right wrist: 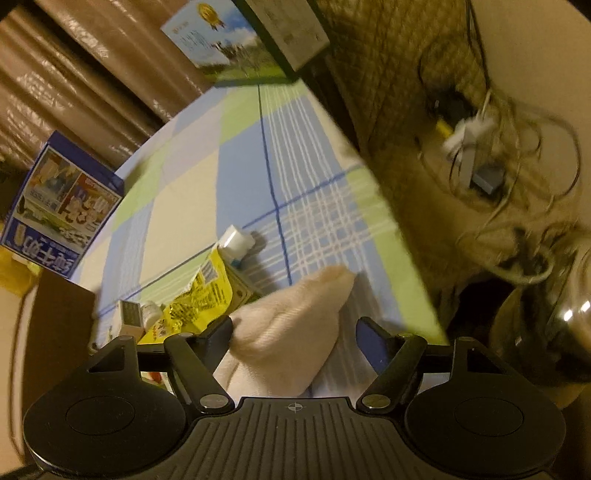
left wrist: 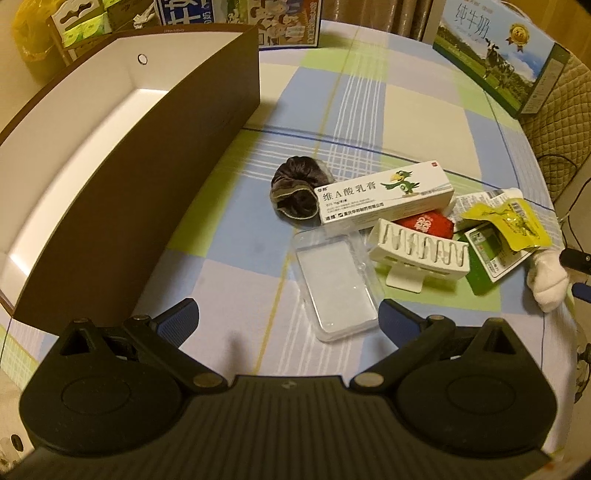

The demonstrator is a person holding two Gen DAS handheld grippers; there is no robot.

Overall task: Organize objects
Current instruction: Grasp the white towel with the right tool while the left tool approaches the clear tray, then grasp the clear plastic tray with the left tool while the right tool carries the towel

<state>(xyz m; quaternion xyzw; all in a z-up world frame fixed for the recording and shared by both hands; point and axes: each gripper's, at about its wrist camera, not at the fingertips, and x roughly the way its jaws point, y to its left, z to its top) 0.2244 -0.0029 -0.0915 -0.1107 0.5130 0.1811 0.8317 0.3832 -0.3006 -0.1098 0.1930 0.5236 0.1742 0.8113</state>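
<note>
My left gripper is open above the checked tablecloth, with a clear plastic case lying just ahead of its fingertips. Beyond the case are a dark scrunchie, a white ointment box, a white claw clip, a red pouch and a yellow packet. A large brown box with a white inside stands open at the left. My right gripper is open around a white sock; the left finger touches it and the right finger stands apart. The sock lies near the table's right edge.
Milk cartons and a blue carton stand along the back of the table. In the right wrist view the table edge runs close to the sock, with a quilted cover and tangled cables beyond it.
</note>
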